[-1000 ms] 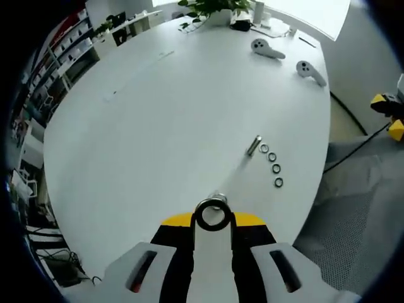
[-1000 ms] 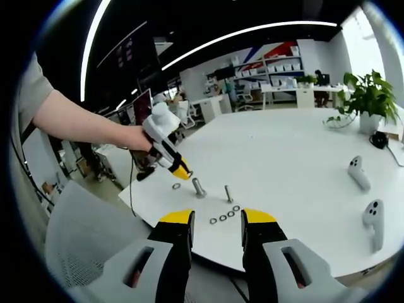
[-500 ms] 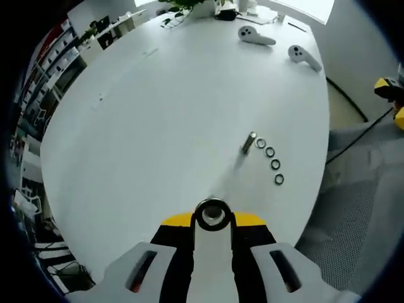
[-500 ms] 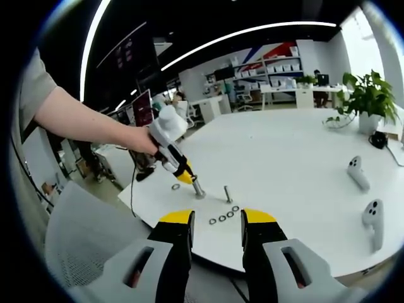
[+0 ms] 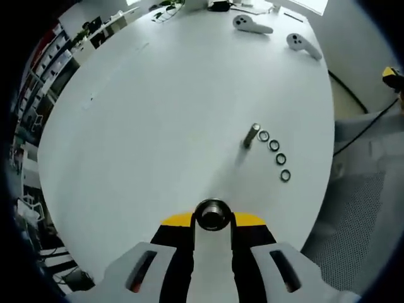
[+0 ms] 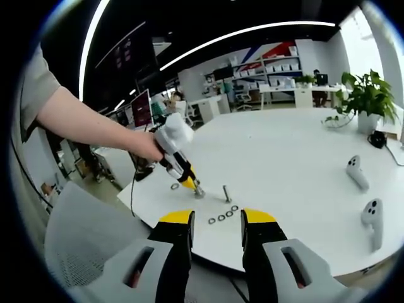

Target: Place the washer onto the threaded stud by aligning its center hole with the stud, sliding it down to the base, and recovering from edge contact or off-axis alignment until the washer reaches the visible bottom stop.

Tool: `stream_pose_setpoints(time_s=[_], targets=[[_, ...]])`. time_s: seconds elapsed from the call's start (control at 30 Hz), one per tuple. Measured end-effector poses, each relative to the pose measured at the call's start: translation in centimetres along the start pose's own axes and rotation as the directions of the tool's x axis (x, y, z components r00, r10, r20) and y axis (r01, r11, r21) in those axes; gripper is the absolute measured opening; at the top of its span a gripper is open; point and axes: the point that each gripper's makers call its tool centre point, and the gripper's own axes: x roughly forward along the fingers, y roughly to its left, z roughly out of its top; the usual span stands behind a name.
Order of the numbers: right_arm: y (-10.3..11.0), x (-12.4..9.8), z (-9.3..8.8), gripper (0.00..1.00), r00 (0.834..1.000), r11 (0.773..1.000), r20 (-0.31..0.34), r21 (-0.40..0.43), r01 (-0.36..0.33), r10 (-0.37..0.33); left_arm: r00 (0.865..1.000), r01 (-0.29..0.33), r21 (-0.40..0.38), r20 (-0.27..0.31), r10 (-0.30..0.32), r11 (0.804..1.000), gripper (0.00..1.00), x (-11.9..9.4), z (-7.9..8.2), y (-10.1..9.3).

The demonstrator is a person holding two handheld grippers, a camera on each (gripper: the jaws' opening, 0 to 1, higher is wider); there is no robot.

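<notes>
While the left hand-held gripper (image 5: 213, 222) keeps its yellow-tipped jaws pressed together on a shiny metal washer (image 5: 212, 214), we hold that ring flat over the upright threaded steel stud (image 6: 199, 190), whose top fills the ring's centre hole in the left gripper view, so we judge that we are at the alignment and sliding step. In the right gripper view the left hand-held gripper (image 6: 190, 184) reaches down with its tips at the head of that stud, near the edge of the round white worktop (image 5: 164, 113); we cannot tell from either view whether the washer has already slipped over the thread or merely rests on the top. A loose silver washer (image 6: 175, 186) lies flat just beside the stud. Further along stands a second slim steel stud (image 5: 251, 135), with a row of four small dark washers (image 5: 274, 155) lying next to it. Our right hand-held gripper (image 6: 216, 222) hangs back off the worktop edge, jaws apart and holding nothing. Next, we think, comes a straight descent along the stud's axis, keeping the ring level; should it catch on the thread, a slight lift and re-centring would be called for before releasing it at the base.
</notes>
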Motion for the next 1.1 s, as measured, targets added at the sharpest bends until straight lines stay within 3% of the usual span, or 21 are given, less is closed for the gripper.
stream_pose_setpoints(time_s=[0.47, 0.6, 1.1], targets=[[0.0, 0.0, -0.1, 0.31, 1.0, 1.0, -0.003, 0.0, -0.003, 0.003, 1.0, -0.004, 0.006, -0.031, 0.005, 1.0, 0.19, 2.2, -0.6, -0.1], [0.1, 0.2, -0.3, 0.31, 1.0, 1.0, -0.019, 0.001, -0.012, 0.012, 0.999, -0.009, -0.029, -0.031, 0.008, 1.0, 0.19, 2.4, -0.8, -0.1], [0.2, 0.2, -0.4, 0.3, 1.0, 1.0, -0.022, 0.002, -0.015, 0.015, 1.0, -0.009, -0.081, 0.023, 0.011, 0.997, 0.24, 2.1, -0.7, 0.1]])
